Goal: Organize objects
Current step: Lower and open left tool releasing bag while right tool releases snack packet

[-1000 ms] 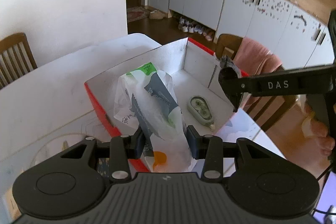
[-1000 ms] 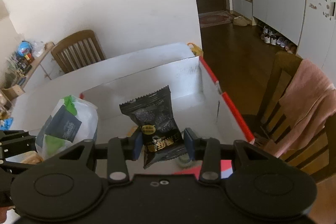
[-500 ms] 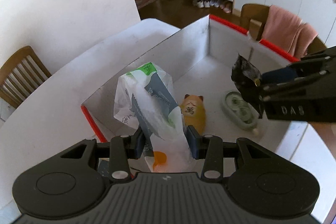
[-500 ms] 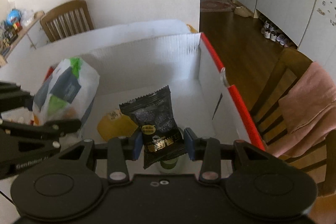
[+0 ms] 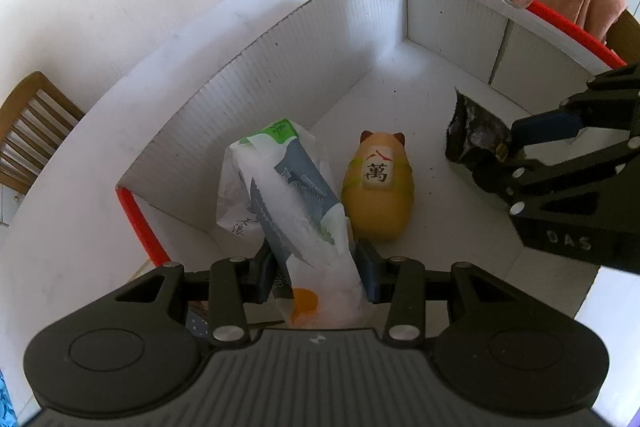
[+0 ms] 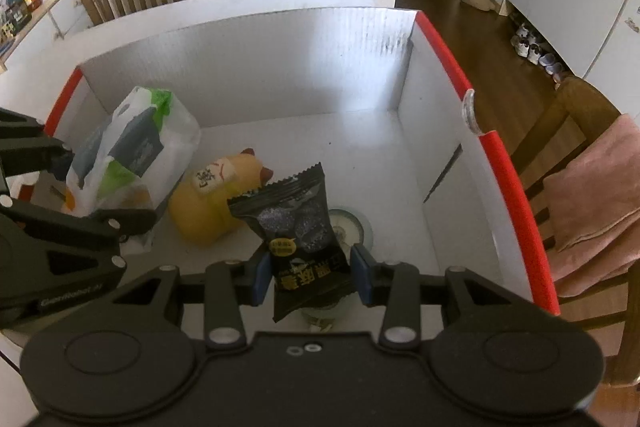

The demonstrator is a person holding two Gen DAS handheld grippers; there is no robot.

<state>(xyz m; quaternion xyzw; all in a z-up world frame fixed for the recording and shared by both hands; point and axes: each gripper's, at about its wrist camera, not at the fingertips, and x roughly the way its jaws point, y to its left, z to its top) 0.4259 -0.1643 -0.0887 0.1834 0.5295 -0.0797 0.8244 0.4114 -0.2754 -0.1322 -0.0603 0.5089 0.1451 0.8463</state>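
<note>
The white snack bag (image 5: 280,203) is clamped low in the left tongs (image 5: 314,267), its top leaning toward 11 o'clock above the box (image 5: 280,39) floor. The black candy packet (image 6: 304,227) is pinched by its lower end in the right tongs (image 6: 310,277), upright over the green tape dispenser (image 6: 352,227). Low grips likely let each drop cleanly. A yellow cat figurine (image 5: 378,187) lies between them on the floor; the box sits on the white tabletop (image 5: 72,211).

Round tape thing (image 6: 347,227) at lower middle mostly hidden behind black snack packet (image 6: 302,239). Pink towel (image 6: 592,199) cut off at right edge.
</note>
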